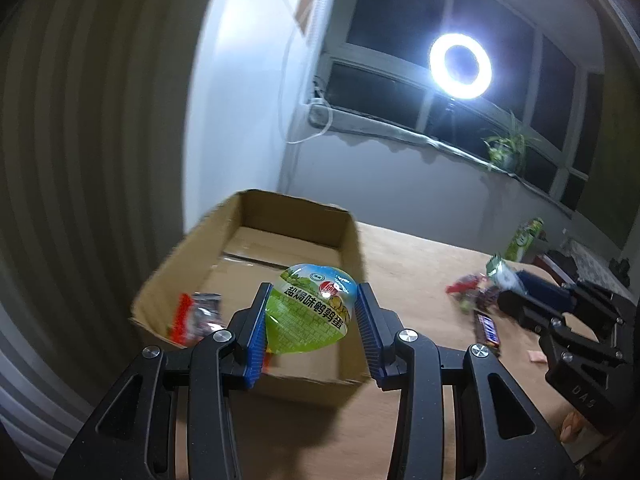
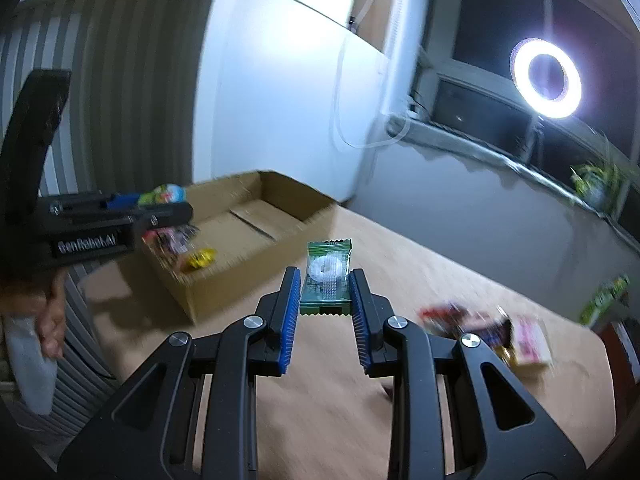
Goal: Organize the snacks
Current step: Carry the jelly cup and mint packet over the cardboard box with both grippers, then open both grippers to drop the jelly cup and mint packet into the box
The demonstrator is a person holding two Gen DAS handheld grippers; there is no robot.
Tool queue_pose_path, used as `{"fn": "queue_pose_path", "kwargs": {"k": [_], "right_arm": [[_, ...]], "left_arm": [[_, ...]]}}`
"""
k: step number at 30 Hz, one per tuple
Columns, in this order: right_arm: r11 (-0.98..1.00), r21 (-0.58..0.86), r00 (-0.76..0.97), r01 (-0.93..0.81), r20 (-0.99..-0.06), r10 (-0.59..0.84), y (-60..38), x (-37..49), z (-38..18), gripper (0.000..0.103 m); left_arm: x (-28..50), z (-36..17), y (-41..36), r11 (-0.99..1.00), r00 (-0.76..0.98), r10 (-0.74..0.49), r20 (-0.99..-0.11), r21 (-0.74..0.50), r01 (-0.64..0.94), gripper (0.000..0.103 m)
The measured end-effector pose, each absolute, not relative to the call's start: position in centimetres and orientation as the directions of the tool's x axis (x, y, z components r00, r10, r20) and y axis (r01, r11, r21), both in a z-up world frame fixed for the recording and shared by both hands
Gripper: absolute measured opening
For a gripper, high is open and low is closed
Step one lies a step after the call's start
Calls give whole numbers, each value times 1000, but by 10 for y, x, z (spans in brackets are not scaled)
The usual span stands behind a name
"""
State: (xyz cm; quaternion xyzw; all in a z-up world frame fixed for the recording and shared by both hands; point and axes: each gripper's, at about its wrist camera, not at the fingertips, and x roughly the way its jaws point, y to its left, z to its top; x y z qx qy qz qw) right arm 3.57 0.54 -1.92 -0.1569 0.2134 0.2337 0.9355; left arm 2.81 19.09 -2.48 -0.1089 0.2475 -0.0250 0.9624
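My left gripper (image 1: 312, 300) is shut on a green domed snack cup (image 1: 310, 312) and holds it above the near part of an open cardboard box (image 1: 248, 208). A red and silver snack packet (image 1: 196, 316) lies in the box. My right gripper (image 2: 325, 280) is shut on a green candy packet with a white ring sweet (image 2: 327, 276), held above the wooden table (image 2: 400, 360) to the right of the box (image 2: 280, 188). In the right wrist view the left gripper (image 2: 120, 216) is over the box with the cup (image 2: 164, 194). Packets (image 2: 180, 244) lie inside.
A pile of loose snacks (image 2: 480, 328) lies on the table to the right, with a chocolate bar (image 1: 488, 330) seen in the left wrist view. A green carton (image 1: 524, 238) stands at the far table edge. A ring light (image 1: 460, 66) and a potted plant (image 1: 506, 150) stand by the window.
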Motion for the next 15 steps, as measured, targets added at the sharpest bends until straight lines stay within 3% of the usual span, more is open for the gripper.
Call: {"fn": "queue_pose_path", "kwargs": {"k": [15], "right_arm": [[758, -190, 742, -625, -446, 500, 107, 108, -18, 26]], "left_arm": [[68, -40, 227, 969, 862, -83, -500, -241, -46, 39]]}}
